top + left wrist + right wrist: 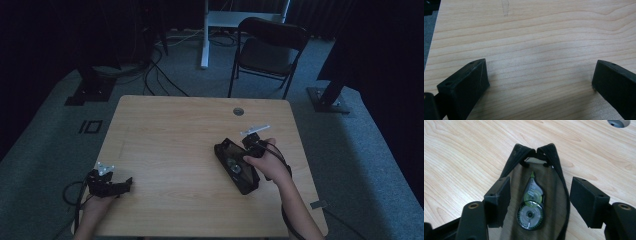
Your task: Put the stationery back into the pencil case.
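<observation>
Black and unzipped, the pouch (536, 195) lies on the wooden table (170, 140) directly under our right gripper (540, 202), whose jaws stand apart, released, one over the pouch's edge and the other just beyond its zipper, with a clear correction-tape roller (531, 207) resting inside the pouch between them. From the high view we see the pouch (236, 165) right of the table's middle beside our right hand (267, 160), and our left gripper (107, 182) well apart near the left front edge. Its own view gives us what the high view leaves too dark to tell: the left gripper (539, 82) hangs open over bare wood, grasping nothing.
</observation>
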The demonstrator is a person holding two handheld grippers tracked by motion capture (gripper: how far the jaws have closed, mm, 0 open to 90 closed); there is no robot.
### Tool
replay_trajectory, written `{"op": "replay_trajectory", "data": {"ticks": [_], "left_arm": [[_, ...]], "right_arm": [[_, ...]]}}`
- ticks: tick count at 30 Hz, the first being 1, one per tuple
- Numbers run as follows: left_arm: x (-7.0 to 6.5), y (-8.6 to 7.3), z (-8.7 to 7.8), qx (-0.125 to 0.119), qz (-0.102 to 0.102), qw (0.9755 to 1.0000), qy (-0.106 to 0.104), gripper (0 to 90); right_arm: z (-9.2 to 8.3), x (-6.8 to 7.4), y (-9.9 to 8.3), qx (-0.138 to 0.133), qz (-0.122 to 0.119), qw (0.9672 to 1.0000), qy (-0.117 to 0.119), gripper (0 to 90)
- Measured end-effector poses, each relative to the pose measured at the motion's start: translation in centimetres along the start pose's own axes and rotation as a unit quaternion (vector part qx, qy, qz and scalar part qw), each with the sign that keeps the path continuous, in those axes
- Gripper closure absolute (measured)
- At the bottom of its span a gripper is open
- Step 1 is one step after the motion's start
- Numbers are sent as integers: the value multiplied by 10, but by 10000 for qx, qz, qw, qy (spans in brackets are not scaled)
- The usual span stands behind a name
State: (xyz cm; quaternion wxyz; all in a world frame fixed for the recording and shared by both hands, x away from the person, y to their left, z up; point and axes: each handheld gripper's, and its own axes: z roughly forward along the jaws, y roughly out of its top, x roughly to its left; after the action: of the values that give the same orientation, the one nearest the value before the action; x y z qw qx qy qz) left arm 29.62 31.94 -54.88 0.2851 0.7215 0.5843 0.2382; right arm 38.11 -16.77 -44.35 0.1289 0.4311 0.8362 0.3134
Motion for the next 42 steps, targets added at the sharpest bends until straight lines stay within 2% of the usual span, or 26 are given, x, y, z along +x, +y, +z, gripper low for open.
{"op": "replay_trajectory", "data": {"ticks": [8,11,14,19,29,32,34,42], "left_arm": [[0,0,0,1,1,10000,-1,7],[0,0,0,0,0,10000,0,7],[0,0,0,0,0,10000,0,7],[0,0,0,0,0,10000,0,7],[0,0,0,0,0,10000,0,7],[0,0,0,0,1,10000,0,7],[0,0,0,-1,0,10000,0,7],[0,0,0,0,0,10000,0,7]], "right_arm": [[-11,-11,-10,-389,174,9991,-27,276],[-16,-18,-18,-576,296,9979,-71,242],[-20,-23,-24,-676,305,9971,-158,208],[-24,-28,-30,-728,319,9965,-243,198],[-30,-41,-45,-981,470,9934,-374,178],[-31,-44,-51,-1048,521,9922,-430,173],[-30,-46,-54,-1067,539,9917,-474,138],[-27,-55,-72,-1203,678,9887,-588,138]]}}
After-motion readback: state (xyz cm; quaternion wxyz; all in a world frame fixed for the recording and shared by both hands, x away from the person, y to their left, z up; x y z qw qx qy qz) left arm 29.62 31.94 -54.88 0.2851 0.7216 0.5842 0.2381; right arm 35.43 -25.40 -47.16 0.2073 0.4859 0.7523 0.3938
